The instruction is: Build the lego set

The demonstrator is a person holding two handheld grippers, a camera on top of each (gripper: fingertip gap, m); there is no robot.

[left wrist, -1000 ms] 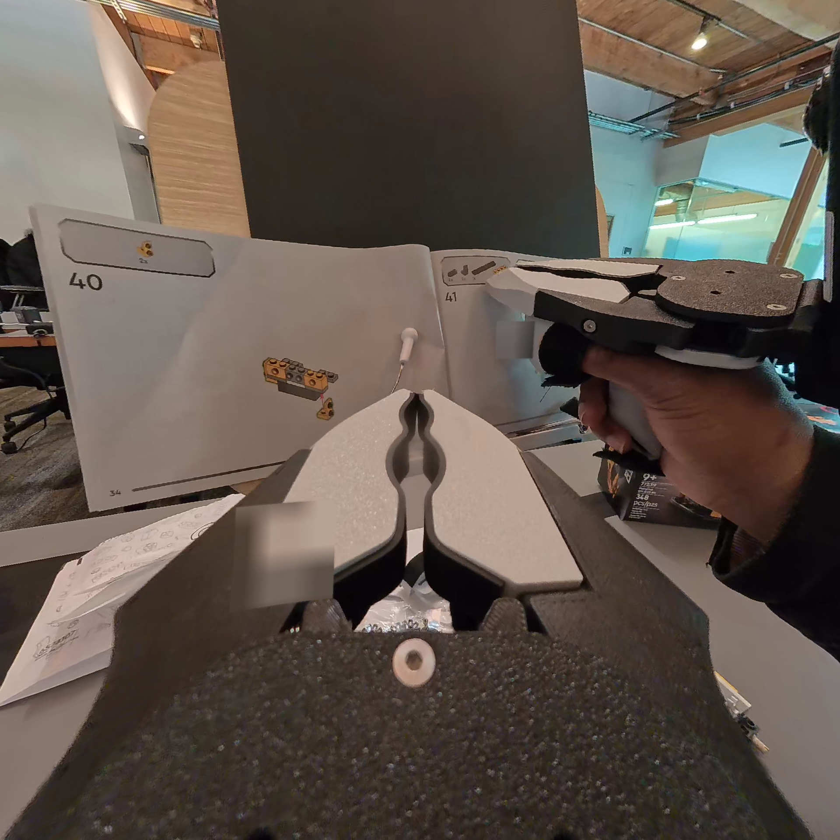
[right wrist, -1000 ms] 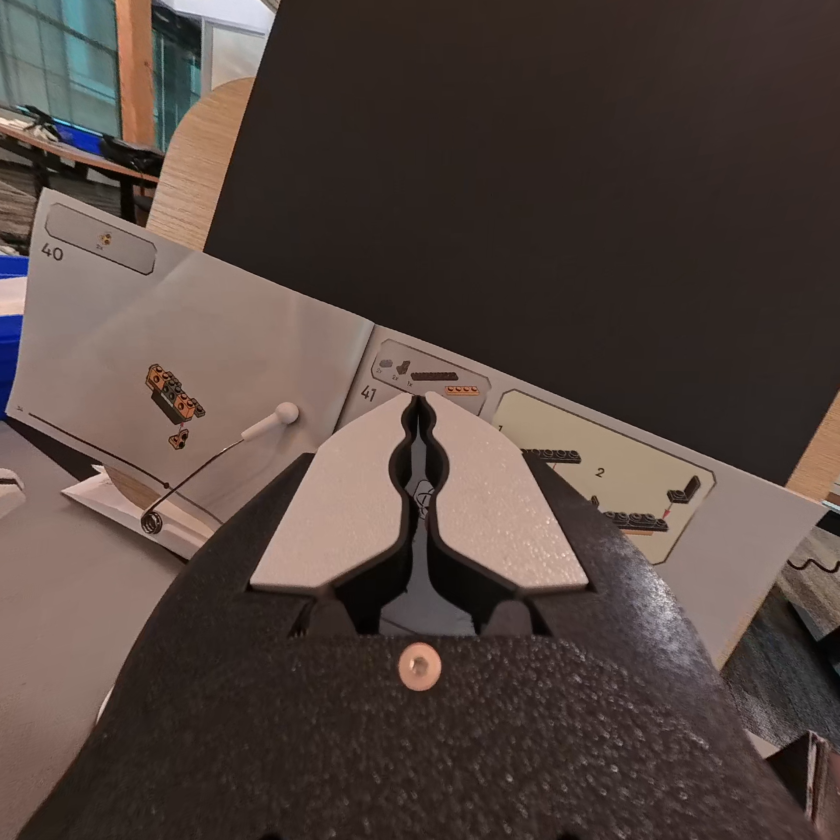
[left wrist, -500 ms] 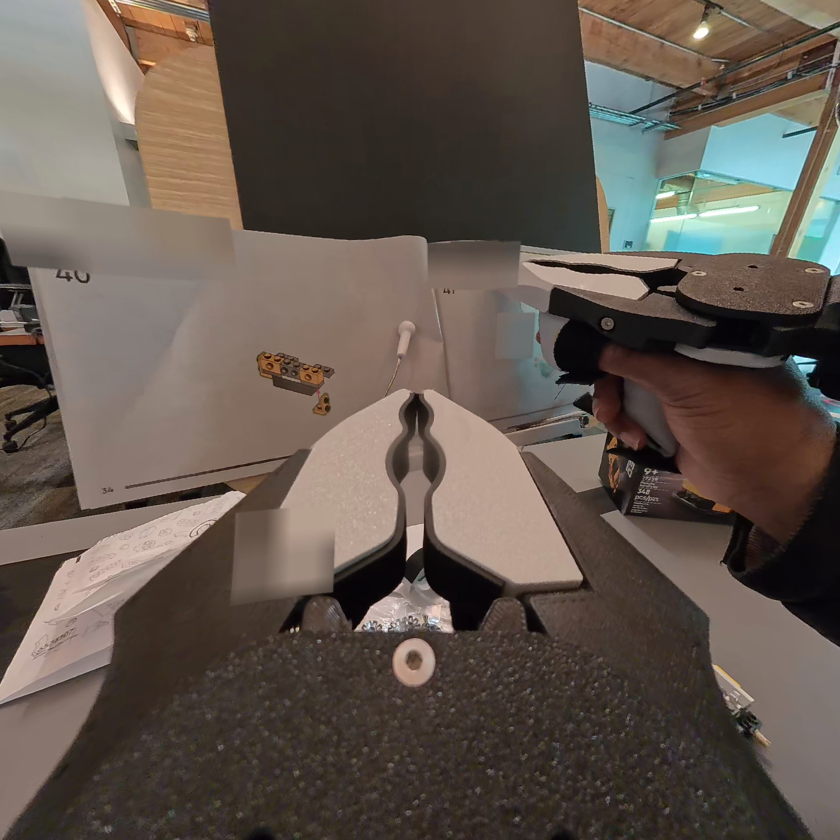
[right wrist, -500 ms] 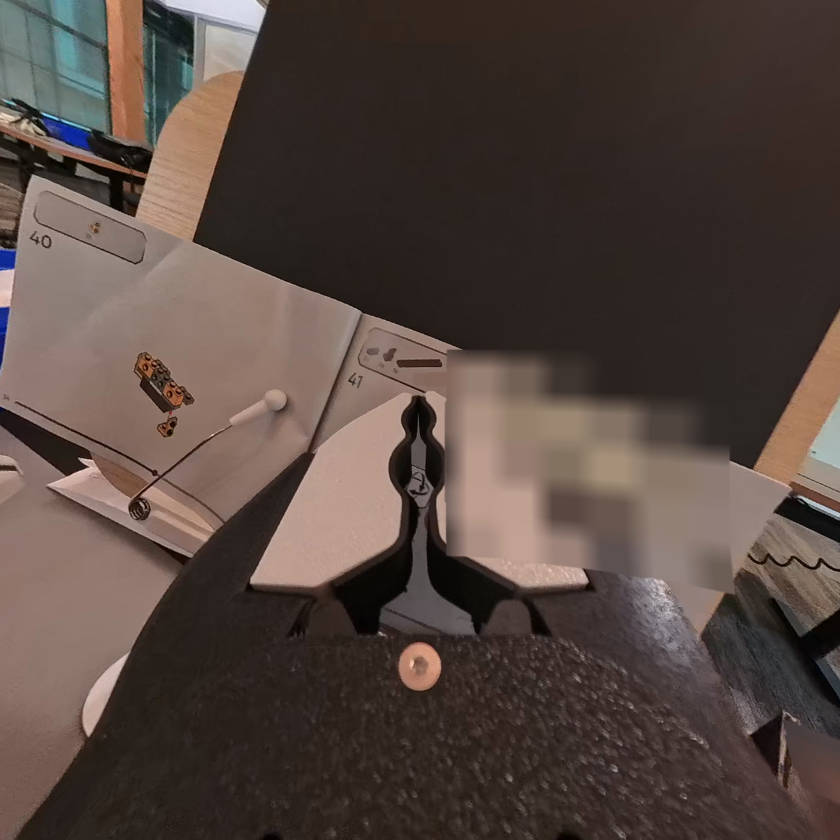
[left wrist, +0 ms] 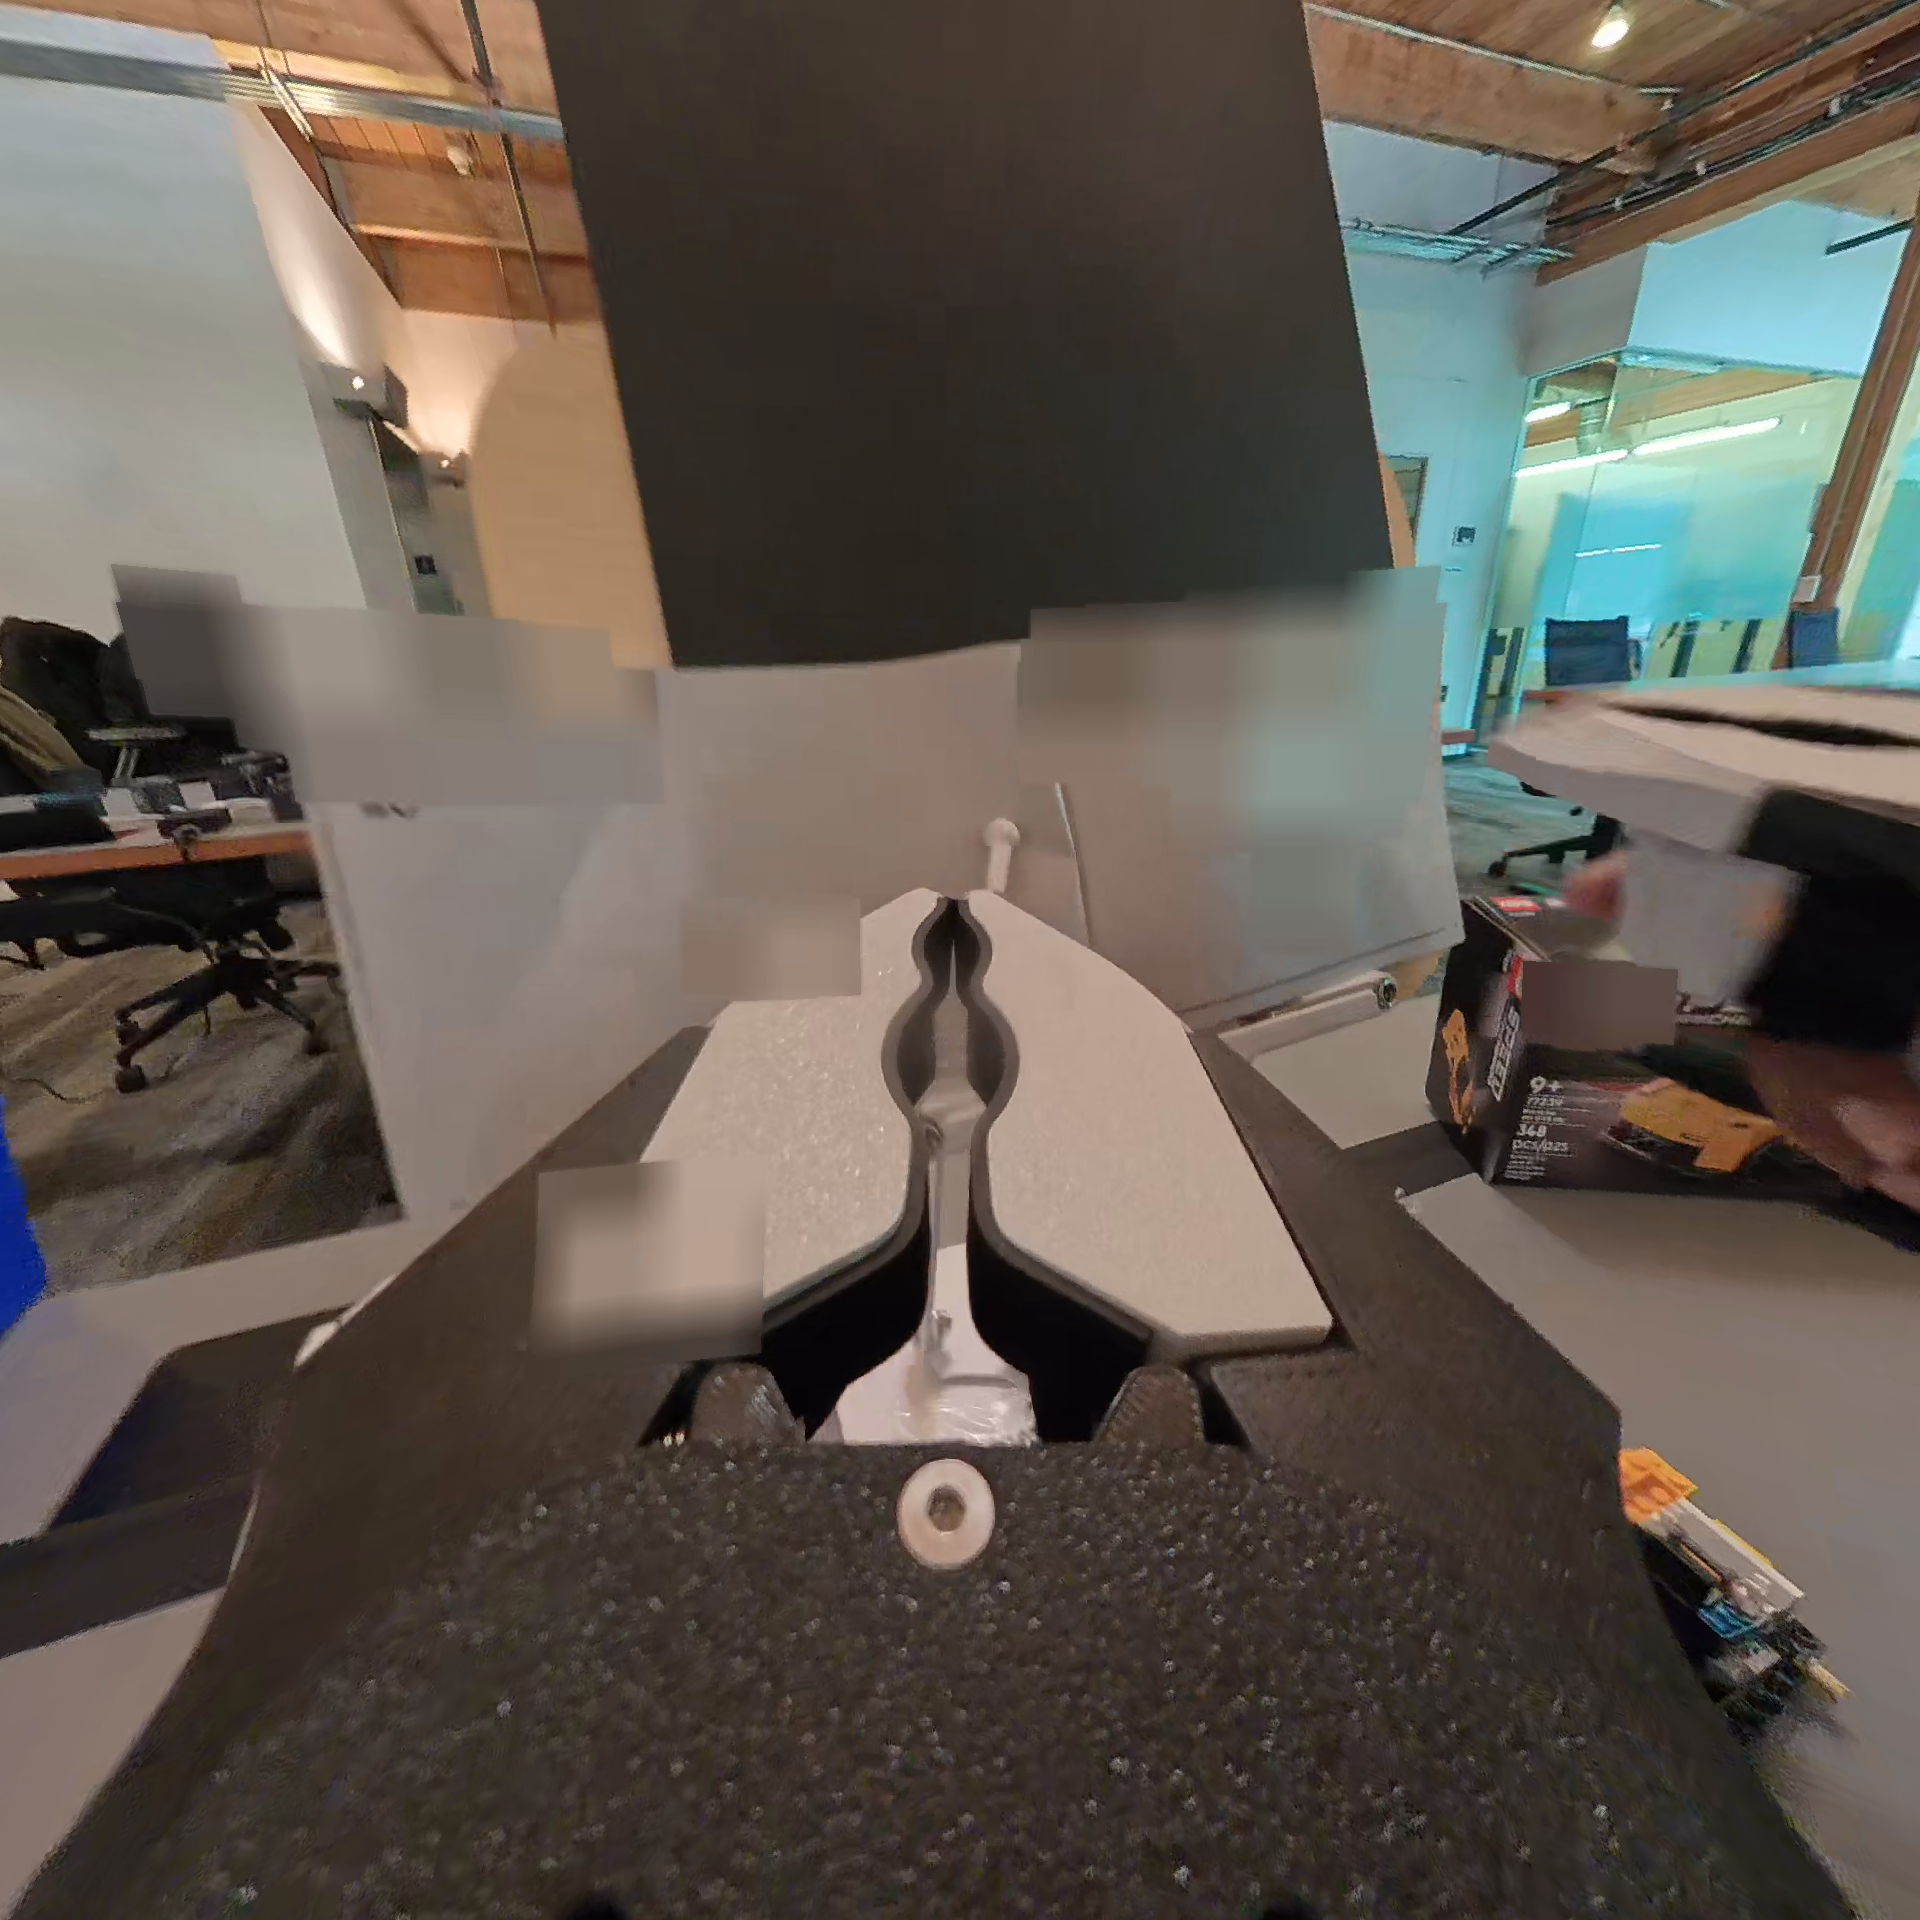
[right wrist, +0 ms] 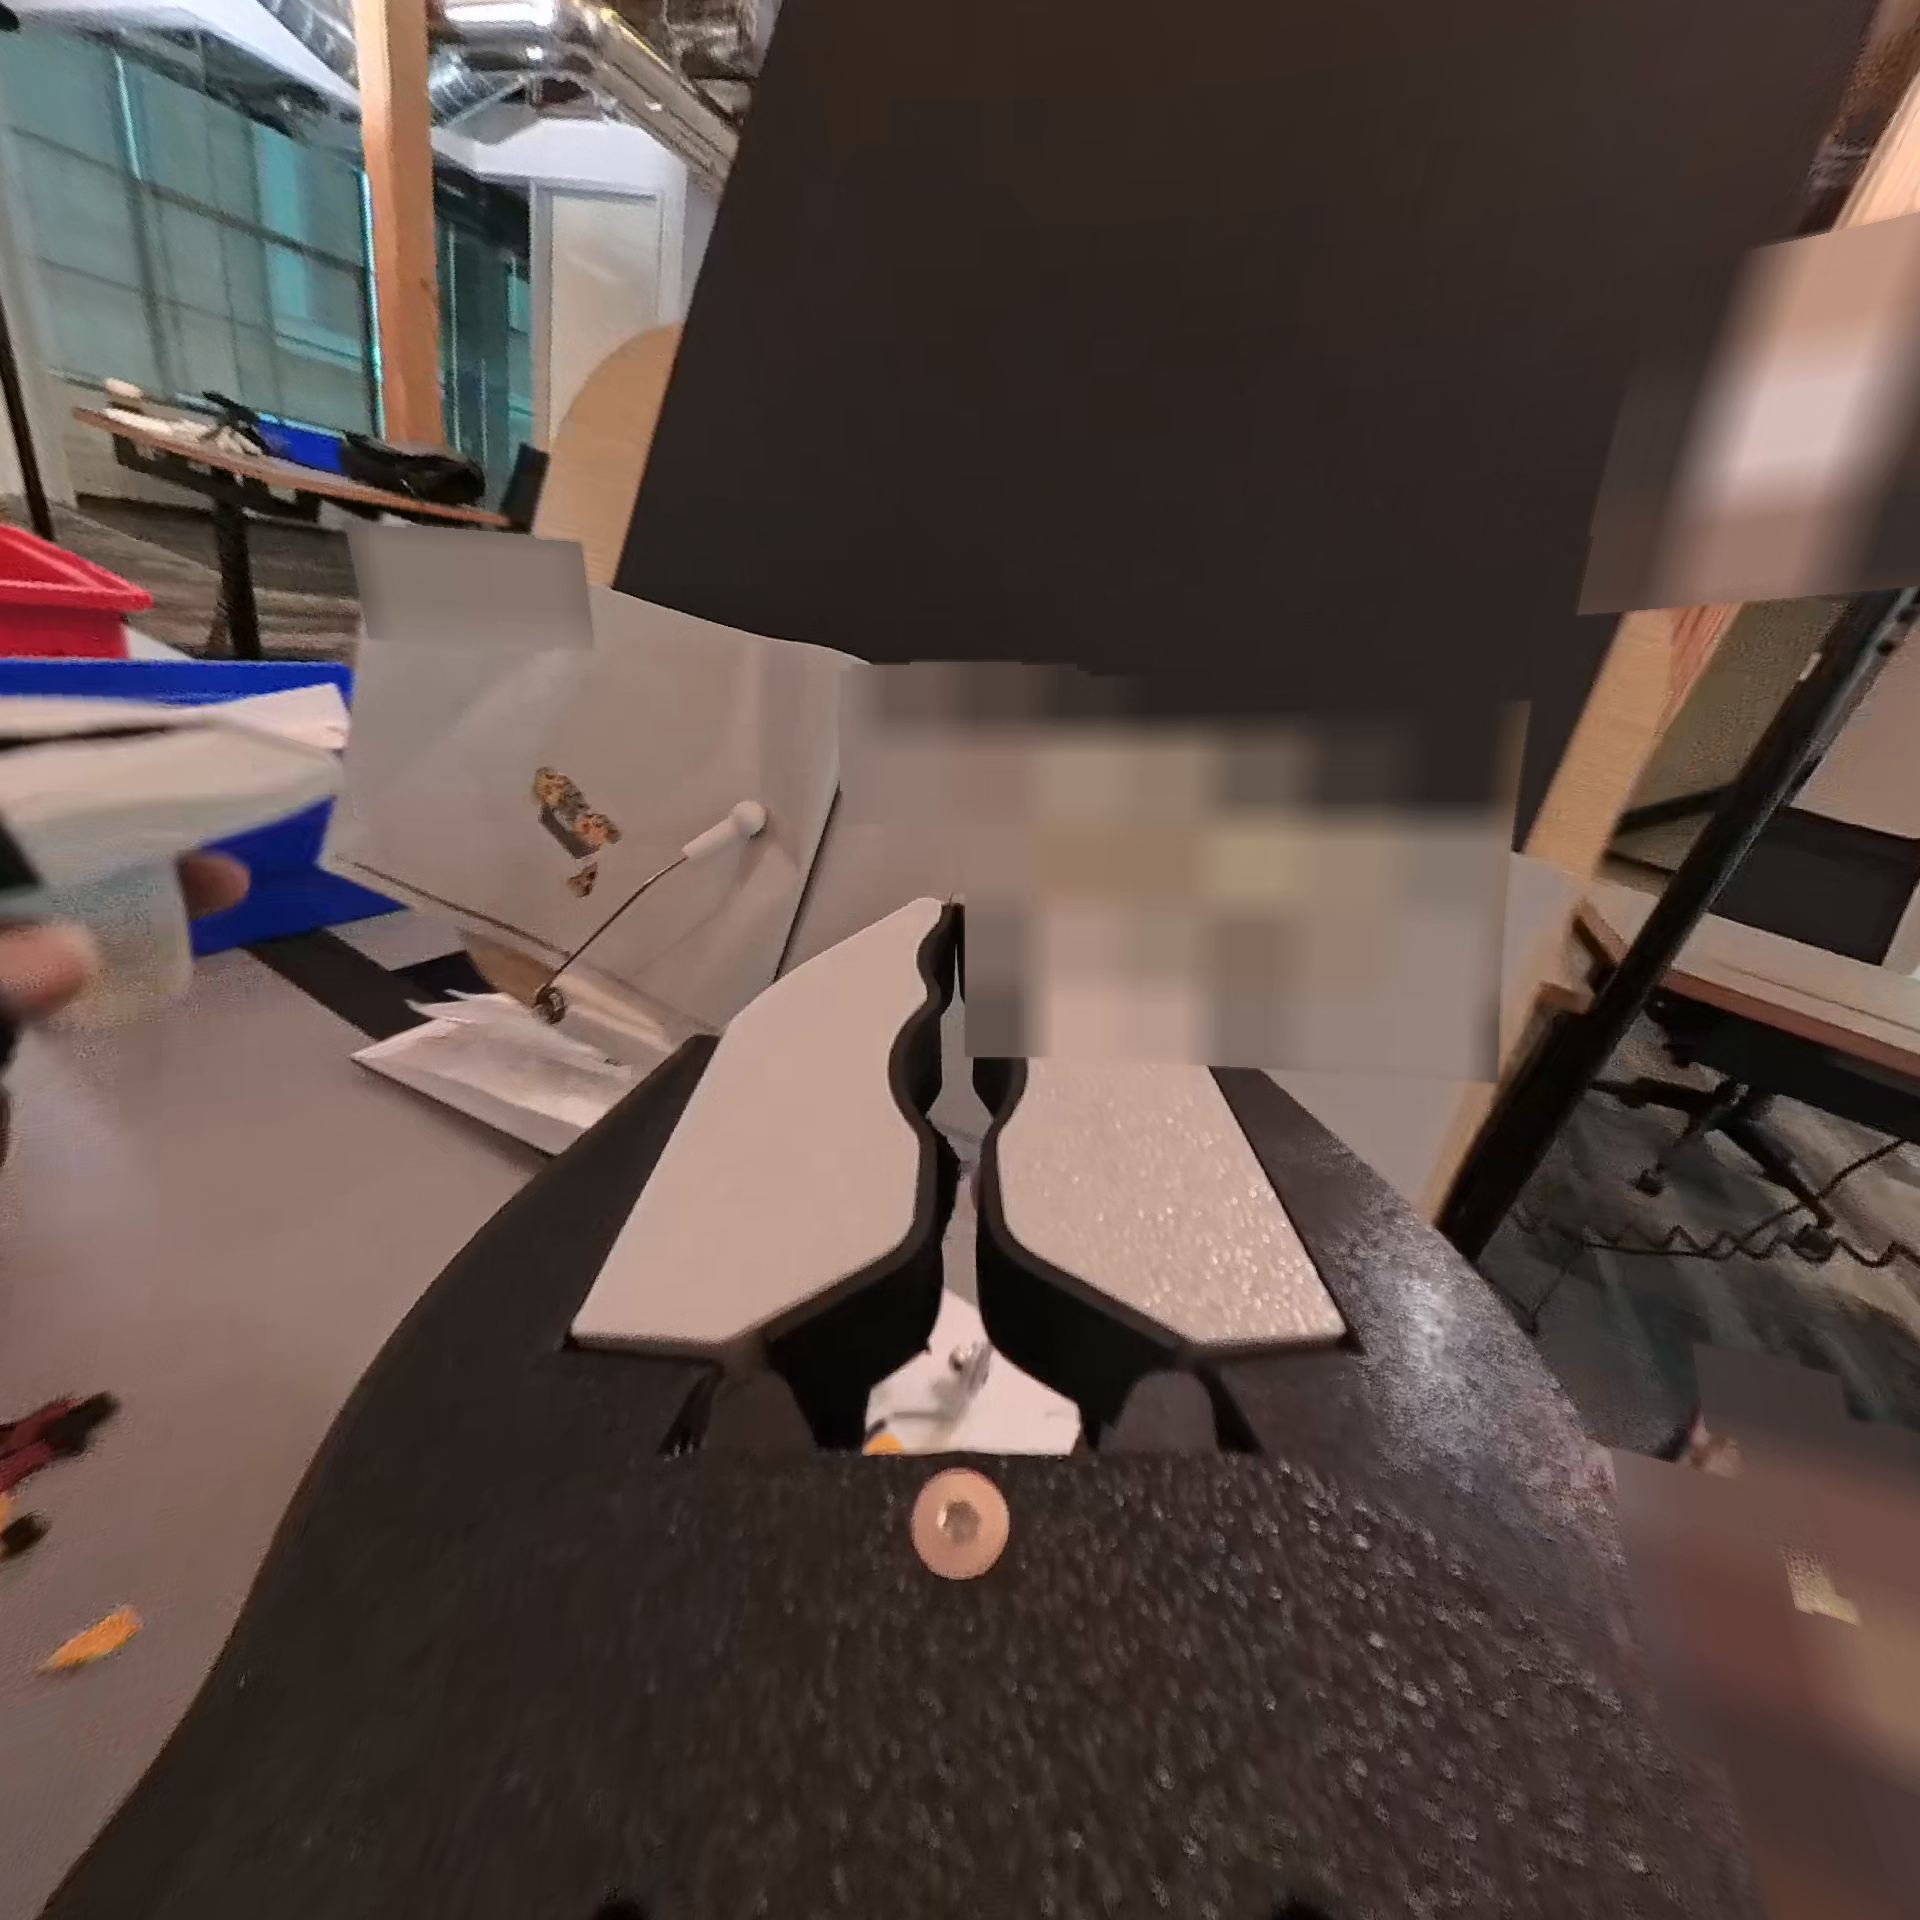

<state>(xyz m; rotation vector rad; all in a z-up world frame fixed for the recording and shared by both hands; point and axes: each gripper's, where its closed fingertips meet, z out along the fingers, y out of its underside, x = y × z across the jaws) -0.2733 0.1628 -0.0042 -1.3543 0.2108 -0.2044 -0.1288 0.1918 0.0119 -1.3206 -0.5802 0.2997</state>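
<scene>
I am holding the left gripper (left wrist: 954, 914) with its fingers clenched together, tips touching and nothing between them. I am keeping the right gripper (right wrist: 951, 914) clenched as well, though a blurred patch covers one fingertip, so I am judging that from the narrow gap lower down.

Straight ahead of both sets of fingers, the open instruction booklet (right wrist: 665, 748) is standing propped on a stand, pinned by a white-tipped wire clip (right wrist: 727, 831), with a black board (left wrist: 956, 312) rising behind it. To the right of the left fingers, the lego box (left wrist: 1538, 1101) is sitting on the grey surface (left wrist: 1558, 1351), and near it my right hand is blurring at the frame edge. Loose lego pieces (left wrist: 1714, 1579) are lying low on the right; more pieces (right wrist: 62, 1455) are showing to the left of the right fingers.
</scene>
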